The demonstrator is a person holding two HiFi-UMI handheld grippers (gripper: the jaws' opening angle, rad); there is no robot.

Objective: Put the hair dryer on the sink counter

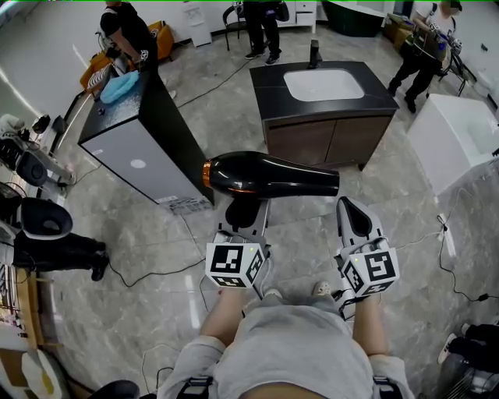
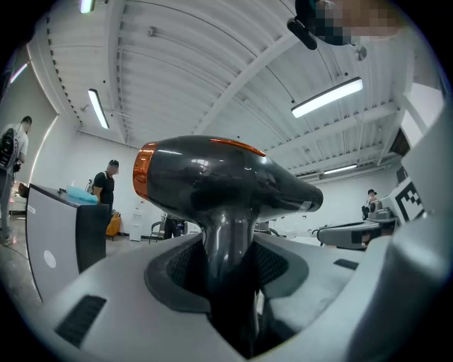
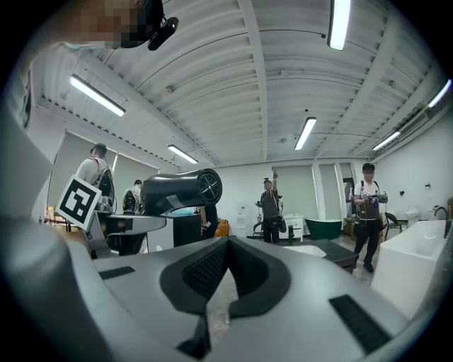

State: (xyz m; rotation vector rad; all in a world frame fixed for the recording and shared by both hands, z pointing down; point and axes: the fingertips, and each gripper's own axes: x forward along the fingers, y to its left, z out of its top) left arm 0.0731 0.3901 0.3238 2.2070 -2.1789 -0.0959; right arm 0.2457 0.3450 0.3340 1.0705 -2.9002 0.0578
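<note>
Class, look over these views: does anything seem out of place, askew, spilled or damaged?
Nothing is spilled or broken. The only oddity is that the hair dryer hangs in mid-air, gripped by its handle in the left hand-held gripper, barrel level, not yet on the sink counter.

I have two grippers, my left gripper [image 1: 245, 212] and my right gripper [image 1: 348, 206]. I count one hair dryer [image 1: 269, 173], one sink counter [image 1: 269, 82] with one white basin [image 1: 323, 84] and one black tap [image 1: 315, 54], one tall black cabinet [image 1: 171, 140], and three people [image 1: 263, 23] standing far back.
</note>
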